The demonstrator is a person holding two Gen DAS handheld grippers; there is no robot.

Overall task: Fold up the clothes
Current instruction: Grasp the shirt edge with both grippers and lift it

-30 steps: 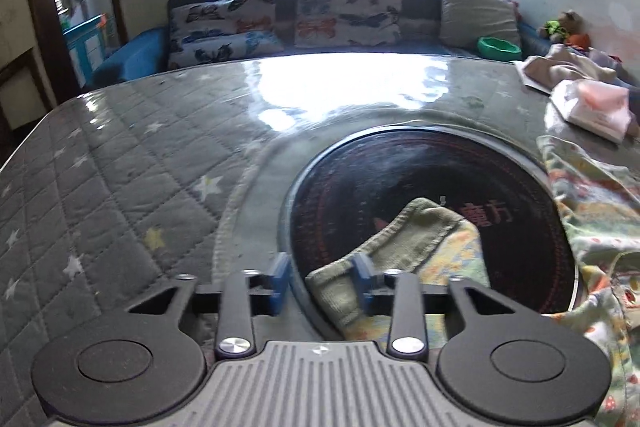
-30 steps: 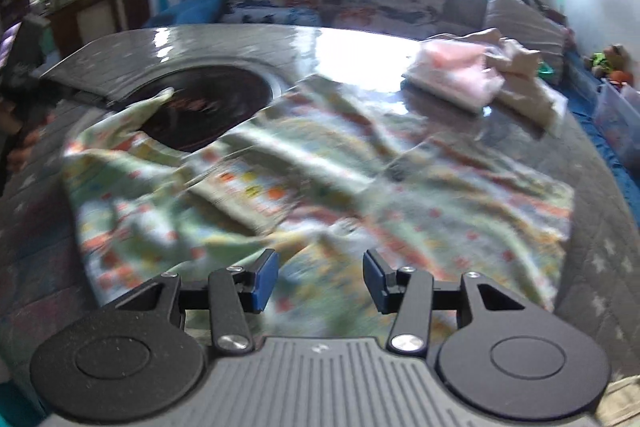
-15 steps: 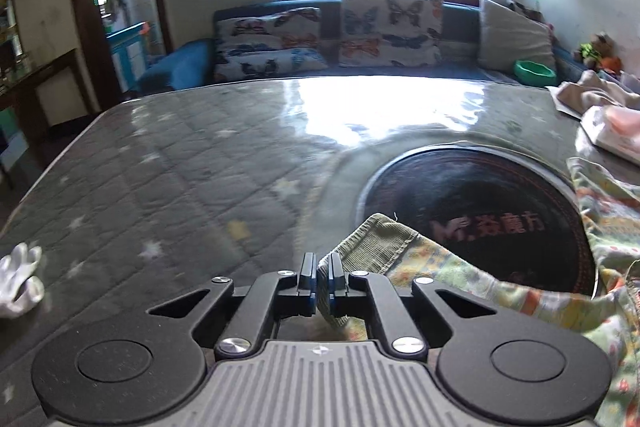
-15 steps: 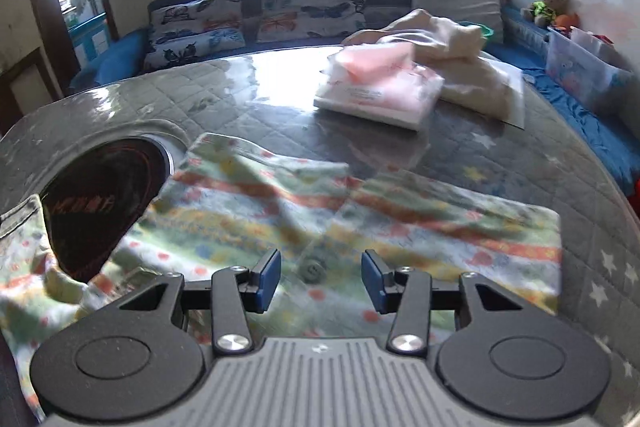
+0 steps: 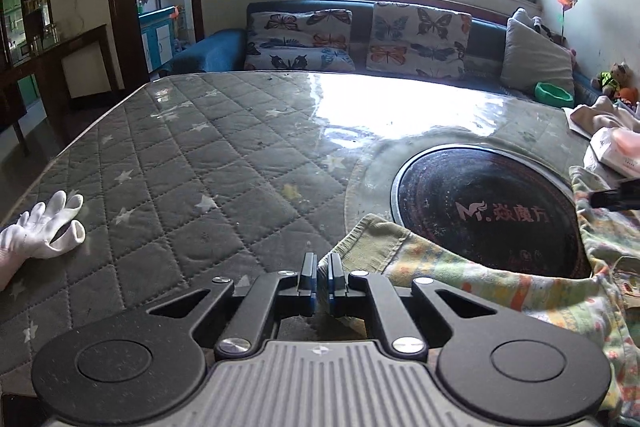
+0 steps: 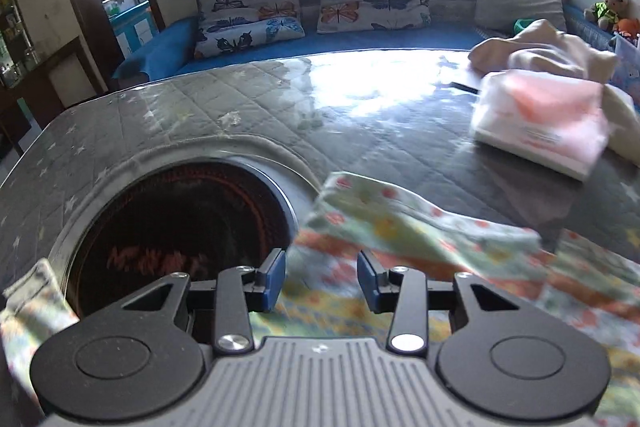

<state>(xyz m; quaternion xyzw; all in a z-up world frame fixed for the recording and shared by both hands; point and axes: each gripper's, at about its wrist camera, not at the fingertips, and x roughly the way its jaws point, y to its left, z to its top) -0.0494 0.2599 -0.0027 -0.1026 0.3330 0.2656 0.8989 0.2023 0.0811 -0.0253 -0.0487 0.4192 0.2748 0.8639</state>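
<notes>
Left wrist view: left gripper pinched tight on the ribbed green cuff of the garment, fabric caught btwn the blue pads, jaws nearly touching. Garment is a pale green print w/ orange and yellow spots; from the cuff it runs right across the near edge of the round dark plate set into the table, then bunches at the right frame edge. Table covered w/ grey quilted star cloth under clear shiny sheet. White glove lies at far left on the table, well apart from the garment. Right wrist view: right gripper has its jaws apart at a moderate gap, just been closing a bit; pads not pressing anything, garment lies below and ahead, blurred. A raised fold of it sits just beyond the fingertips; another bit hangs at lower left by the plate. Folded pink-white stack w/ beige clothes behind it at far right of the table, apart from the garment. Sofa w/ butterfly cushions beyond.
</notes>
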